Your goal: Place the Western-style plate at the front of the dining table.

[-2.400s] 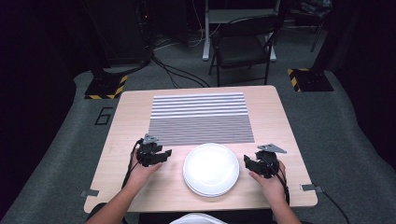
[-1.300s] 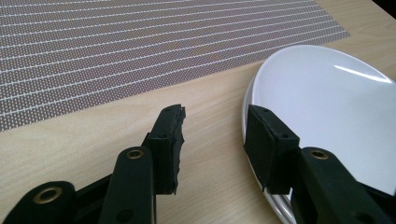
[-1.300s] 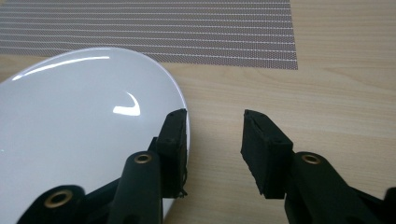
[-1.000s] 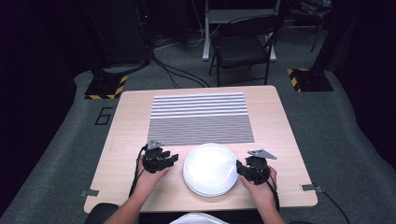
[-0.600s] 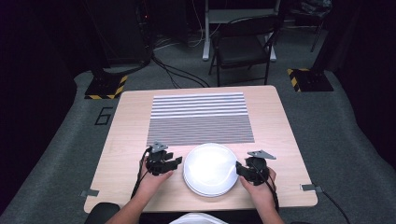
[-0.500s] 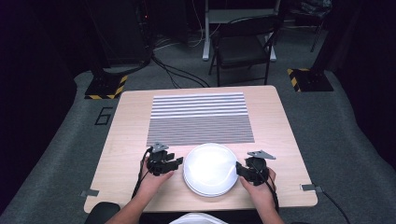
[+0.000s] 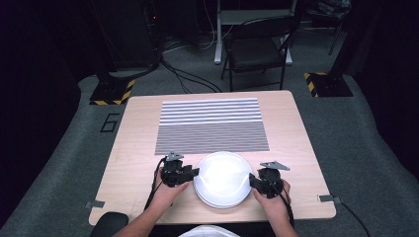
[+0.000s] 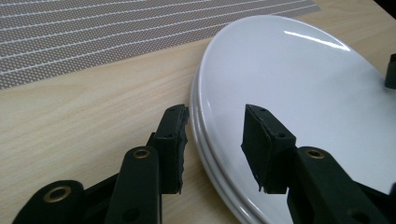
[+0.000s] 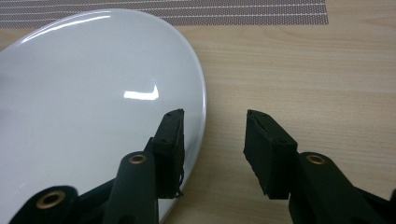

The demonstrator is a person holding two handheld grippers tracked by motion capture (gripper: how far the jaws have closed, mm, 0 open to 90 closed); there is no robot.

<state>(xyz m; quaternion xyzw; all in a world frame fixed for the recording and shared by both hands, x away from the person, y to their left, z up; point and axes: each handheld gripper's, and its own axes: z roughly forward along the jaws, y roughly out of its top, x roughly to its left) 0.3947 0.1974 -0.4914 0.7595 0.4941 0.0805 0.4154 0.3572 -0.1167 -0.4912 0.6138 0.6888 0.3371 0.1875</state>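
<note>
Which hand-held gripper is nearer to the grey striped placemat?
Left. The left hand-held gripper sits just below the grey striped placemat, at the round white plates' left rim; the right hand-held gripper sits lower, at their right rim.

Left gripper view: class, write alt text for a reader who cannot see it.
Two black tool fingers straddle the rim of stacked white plates on a wooden table, jaws apart and having just been closing. A striped mat lies beyond.

Stack of plates (image 7: 222,178) on the table (image 7: 133,148) near its front edge, midway between the side edges, striped mat (image 7: 212,124) behind it toward the far edge, left gripper (image 7: 190,174) at the stack's left rim, right gripper (image 7: 254,180) at its right rim, apparently straddling it.
</note>
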